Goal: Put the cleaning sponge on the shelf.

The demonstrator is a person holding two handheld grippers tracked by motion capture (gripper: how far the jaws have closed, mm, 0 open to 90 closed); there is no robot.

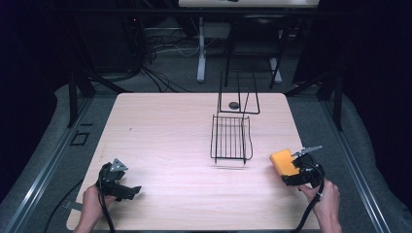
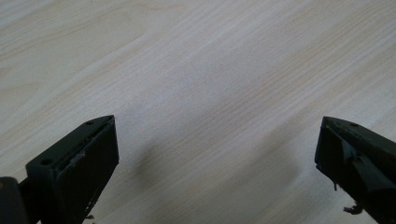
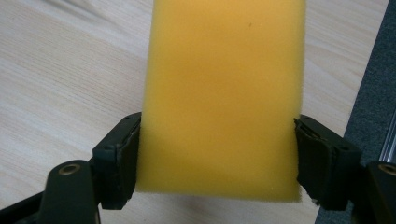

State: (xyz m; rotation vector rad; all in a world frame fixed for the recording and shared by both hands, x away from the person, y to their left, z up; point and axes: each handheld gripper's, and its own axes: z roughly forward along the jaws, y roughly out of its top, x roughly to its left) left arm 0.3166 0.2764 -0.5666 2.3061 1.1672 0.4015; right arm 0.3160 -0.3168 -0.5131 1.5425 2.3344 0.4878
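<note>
Right gripper view: right gripper [image 3: 218, 154] pinches the yellow sponge [image 3: 224, 93]; left gripper [image 2: 217, 154] spread wide, holding nothing.

Black tongs [image 1: 130, 190] with screwed jaws, grey three-cornered plates, trailing black cables.

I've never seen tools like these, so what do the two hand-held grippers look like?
Both are black. The left gripper carries a grey three-cornered plate and trails a black cable. The right gripper has a grey plate and a black cable too. Its blocky fingers have flat pads and screw holes.
</note>
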